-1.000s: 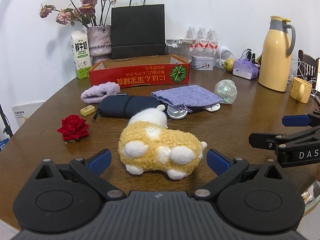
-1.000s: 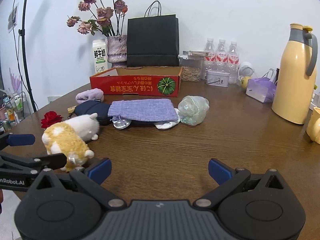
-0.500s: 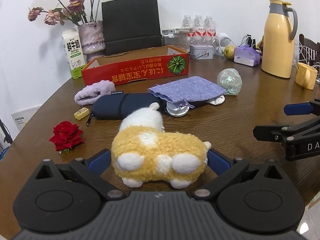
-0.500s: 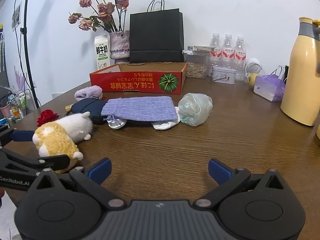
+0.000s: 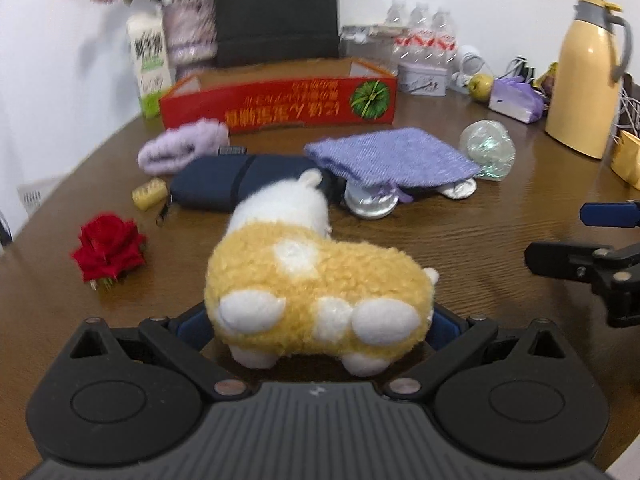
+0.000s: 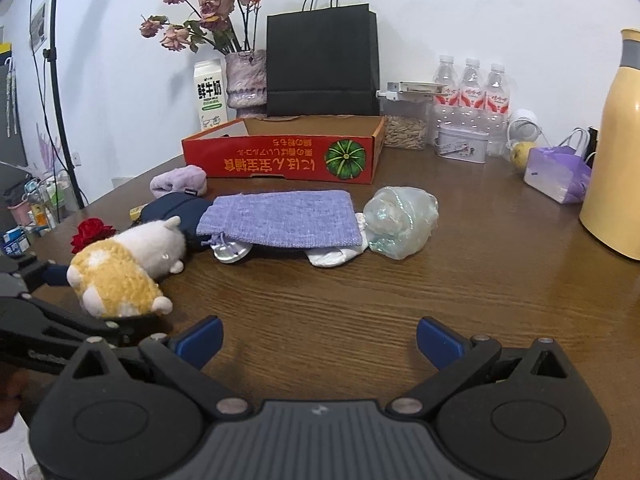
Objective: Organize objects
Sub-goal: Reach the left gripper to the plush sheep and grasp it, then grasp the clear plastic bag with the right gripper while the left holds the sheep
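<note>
Nothing lies in the red box (image 6: 280,152) yet. We hold the plush toy (image 5: 316,292) between the left gripper (image 5: 318,326) fingers, closing on its flanks at 6 o'clock of the worktop (image 6: 400,300). Right gripper (image 6: 320,338): fingers spread, empty. Pouch (image 6: 280,220), rose (image 5: 108,246), purple roll (image 5: 182,148) remain unsorted.

Looks like somebody's living or dining room at home: a round wooden table (image 6: 440,300) against a plain white wall, crowded with everyday stuff. There's a vase of dried roses (image 6: 245,80), a milk carton (image 6: 210,94), a black paper bag (image 6: 322,60), water bottles (image 6: 470,92) and a yellow thermos jug (image 5: 584,76).
</note>
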### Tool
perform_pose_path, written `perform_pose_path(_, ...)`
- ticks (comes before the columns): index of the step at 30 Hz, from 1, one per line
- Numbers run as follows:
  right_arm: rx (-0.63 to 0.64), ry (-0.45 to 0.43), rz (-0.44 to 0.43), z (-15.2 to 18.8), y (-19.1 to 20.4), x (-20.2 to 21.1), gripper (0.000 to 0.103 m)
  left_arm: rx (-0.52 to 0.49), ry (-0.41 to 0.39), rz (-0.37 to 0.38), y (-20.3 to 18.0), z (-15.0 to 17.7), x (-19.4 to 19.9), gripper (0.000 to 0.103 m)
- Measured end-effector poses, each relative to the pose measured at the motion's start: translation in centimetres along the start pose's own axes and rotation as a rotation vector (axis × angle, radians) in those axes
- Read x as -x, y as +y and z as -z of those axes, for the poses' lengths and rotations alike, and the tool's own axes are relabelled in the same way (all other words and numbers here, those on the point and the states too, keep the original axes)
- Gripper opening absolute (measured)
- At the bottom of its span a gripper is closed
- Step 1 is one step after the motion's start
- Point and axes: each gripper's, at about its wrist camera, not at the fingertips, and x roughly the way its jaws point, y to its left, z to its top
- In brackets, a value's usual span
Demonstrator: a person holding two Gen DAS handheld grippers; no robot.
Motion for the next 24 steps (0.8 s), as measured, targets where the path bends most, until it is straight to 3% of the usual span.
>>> perform_pose_path(18, 0.083, -0.023, 0.057, -3.2, -4.0, -3.5, 0.103, 0.013, -0.057, -0.063, 0.1, -0.2, 0.2, 0.103)
perform_pose_path(24, 0.132, -0.017, 0.054, -4.8, -6.3, -6.2, 0.095, 0.006, -0.057, -0.066, 0.0, 0.0, 0.2, 0.101)
